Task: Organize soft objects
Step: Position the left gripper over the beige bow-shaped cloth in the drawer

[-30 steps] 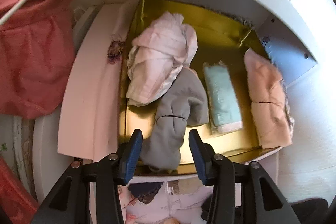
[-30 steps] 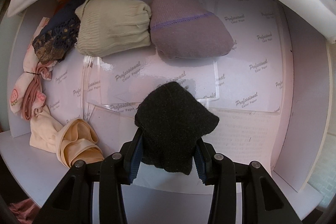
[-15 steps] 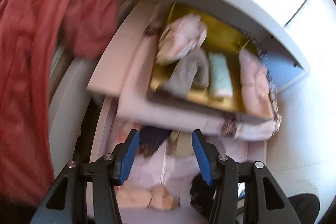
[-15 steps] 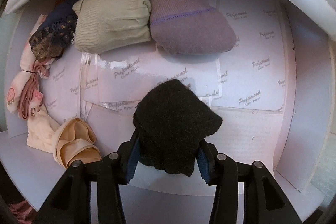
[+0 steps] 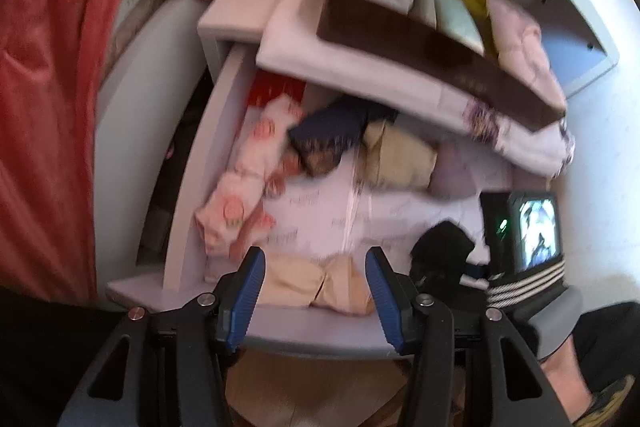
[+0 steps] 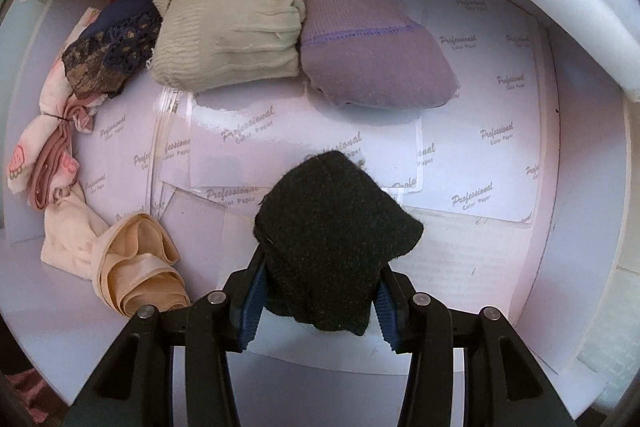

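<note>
A: One black fuzzy knit sock bundle (image 6: 332, 243) sits pinched in the right gripper (image 6: 320, 301), jaws narrowed on its lower fold, hanging over the white paper-lined drawer (image 6: 580, 187).

B: Light and squashy; the thick middle looks safest to hold. Left gripper (image 5: 314, 289)?

A: Jaws wide, empty, above the peach stocking roll (image 5: 316, 283).

B: Count?

A: In the drawer: one cream roll (image 6: 228, 35), one mauve sock (image 6: 372, 67), one navy lace piece (image 6: 116, 59), one strawberry-print pink bundle (image 6: 44, 155).
</note>
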`<action>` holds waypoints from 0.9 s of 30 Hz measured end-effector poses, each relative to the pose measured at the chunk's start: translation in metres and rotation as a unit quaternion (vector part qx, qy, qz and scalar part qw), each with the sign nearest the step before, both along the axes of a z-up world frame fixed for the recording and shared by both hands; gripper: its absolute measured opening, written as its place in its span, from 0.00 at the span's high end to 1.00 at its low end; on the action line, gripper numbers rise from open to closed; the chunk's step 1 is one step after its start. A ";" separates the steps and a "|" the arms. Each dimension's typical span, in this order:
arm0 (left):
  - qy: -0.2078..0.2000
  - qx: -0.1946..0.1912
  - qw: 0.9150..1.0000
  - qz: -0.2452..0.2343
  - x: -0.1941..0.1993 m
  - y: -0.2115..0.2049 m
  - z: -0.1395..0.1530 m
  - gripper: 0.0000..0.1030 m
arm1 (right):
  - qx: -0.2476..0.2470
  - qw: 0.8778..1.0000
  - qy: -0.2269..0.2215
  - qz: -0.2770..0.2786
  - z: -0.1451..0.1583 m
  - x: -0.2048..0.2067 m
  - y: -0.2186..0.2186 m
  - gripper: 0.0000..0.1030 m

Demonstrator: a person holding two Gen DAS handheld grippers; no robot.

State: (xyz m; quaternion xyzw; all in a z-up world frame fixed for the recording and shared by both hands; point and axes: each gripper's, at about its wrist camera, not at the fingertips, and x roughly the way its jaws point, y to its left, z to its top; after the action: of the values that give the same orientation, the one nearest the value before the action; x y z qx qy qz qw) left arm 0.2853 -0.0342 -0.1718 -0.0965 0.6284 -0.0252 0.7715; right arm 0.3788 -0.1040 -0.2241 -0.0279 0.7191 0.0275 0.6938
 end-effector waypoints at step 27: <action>0.056 -0.002 0.997 -0.058 -0.007 -0.020 -0.039 0.49 | -0.022 0.999 -0.004 0.023 0.008 -0.024 0.014 0.55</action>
State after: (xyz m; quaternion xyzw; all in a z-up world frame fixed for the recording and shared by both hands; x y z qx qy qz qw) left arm 0.2780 -0.0538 -0.2111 -0.0624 0.6753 -0.0658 0.7319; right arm 0.3553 -0.0898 -0.2159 -0.0602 0.7159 0.0272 0.6951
